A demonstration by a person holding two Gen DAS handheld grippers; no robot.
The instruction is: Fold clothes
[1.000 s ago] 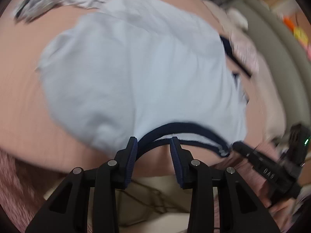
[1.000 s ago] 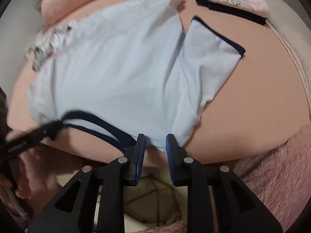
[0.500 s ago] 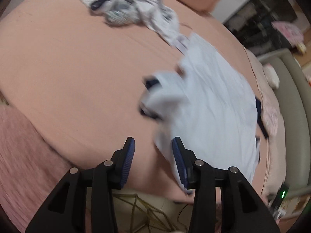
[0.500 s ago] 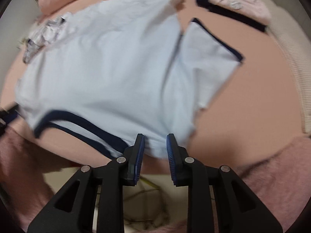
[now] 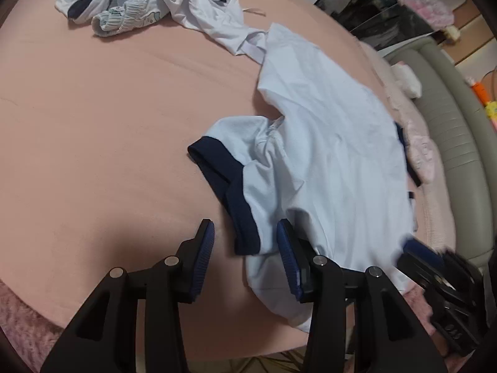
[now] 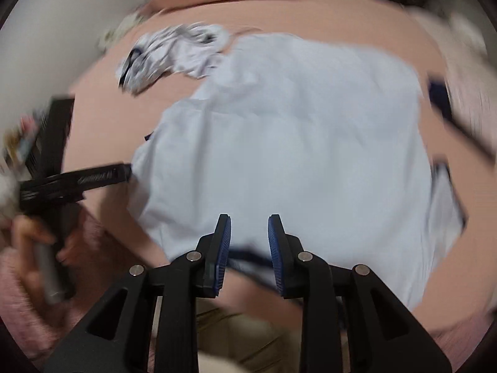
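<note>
The pale blue T-shirt (image 5: pixel 335 161) lies spread on the pink bed (image 5: pixel 108 124), body mostly flat, its near edge at the bed's edge. One sleeve with a navy cuff (image 5: pixel 230 186) is bunched and partly turned over the body on the left side; I read that as a sleeve fold either just laid or not yet squared, and cannot say which. My left tongs (image 5: pixel 245 242) stand parted, empty, straddling the cuff's near corner without pinching it. My right tongs (image 6: pixel 250 239) are also spread and empty, low over the navy neckband (image 6: pixel 248 253) at the shirt's near edge; that view is motion-blurred. A heap of unfolded clothes (image 5: pixel 149 3) sits at the far side of the bed, its nearest piece touching the shirt. A folded pink garment (image 5: pixel 422 152) lies just beyond the shirt on the right. My judgement: the shirt is at most partly folded, the heap remains.
</note>
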